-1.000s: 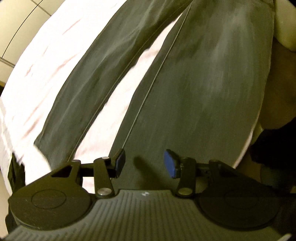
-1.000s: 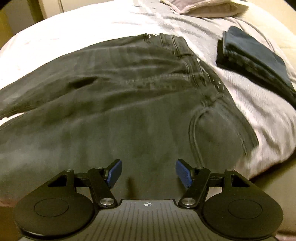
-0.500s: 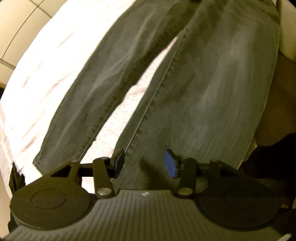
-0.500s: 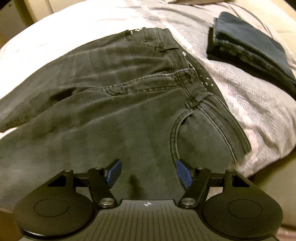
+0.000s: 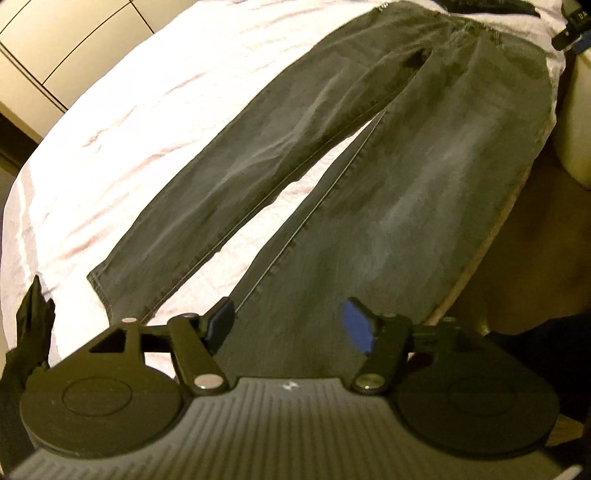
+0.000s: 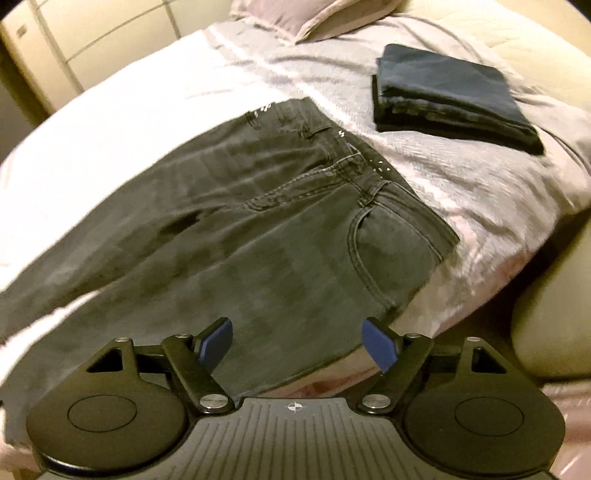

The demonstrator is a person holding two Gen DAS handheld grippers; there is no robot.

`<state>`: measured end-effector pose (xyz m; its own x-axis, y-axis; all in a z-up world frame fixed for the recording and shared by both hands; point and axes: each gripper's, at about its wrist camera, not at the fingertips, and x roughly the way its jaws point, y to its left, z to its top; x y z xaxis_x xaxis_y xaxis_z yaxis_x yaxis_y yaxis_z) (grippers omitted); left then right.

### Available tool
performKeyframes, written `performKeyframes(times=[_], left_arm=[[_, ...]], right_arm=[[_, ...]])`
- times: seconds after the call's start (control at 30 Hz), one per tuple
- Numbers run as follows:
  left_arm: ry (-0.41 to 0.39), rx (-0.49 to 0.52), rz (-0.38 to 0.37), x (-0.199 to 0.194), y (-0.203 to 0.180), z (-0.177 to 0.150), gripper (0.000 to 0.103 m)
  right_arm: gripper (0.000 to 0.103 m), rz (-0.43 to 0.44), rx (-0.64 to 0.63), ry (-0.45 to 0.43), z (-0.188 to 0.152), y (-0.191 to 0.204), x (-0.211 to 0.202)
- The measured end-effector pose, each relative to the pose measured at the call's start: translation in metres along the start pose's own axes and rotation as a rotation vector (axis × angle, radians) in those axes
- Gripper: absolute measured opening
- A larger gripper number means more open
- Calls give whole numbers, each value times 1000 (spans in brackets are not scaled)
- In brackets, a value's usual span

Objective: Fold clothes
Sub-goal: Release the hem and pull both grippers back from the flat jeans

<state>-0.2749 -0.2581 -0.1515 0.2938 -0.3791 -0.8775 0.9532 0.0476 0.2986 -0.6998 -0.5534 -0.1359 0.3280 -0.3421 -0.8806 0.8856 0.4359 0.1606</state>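
Dark grey jeans (image 5: 388, 192) lie flat and spread out on a white bedspread (image 5: 147, 110), both legs apart. My left gripper (image 5: 290, 326) hovers open above the lower end of the near leg, nothing between its blue pads. In the right wrist view the jeans (image 6: 277, 236) show their waistband and front pocket. My right gripper (image 6: 297, 341) is open above the hip and thigh area near the bed's edge, holding nothing.
A folded stack of dark blue clothes (image 6: 450, 96) rests on the bedspread beyond the waistband. A pillow (image 6: 306, 14) lies at the head of the bed. Cream cabinet doors (image 5: 62, 40) stand behind. A dark object (image 5: 29, 332) shows at the bed's left edge.
Both grippers have pulled back and risen, so more of the jeans and bed shows. The left gripper's jaws have spread wider. The jeans have not moved.
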Motion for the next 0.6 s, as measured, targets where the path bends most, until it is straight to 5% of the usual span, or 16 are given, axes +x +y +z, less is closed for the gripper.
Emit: performKeyframes(times=[0.33, 0.6], left_arm=[[-46, -187, -5, -45, 45, -65, 89], [-27, -196, 16, -73, 65, -111, 91]], right_arm=[[80, 18, -45, -40, -58, 75, -65], [80, -7, -136, -61, -92, 129, -97]])
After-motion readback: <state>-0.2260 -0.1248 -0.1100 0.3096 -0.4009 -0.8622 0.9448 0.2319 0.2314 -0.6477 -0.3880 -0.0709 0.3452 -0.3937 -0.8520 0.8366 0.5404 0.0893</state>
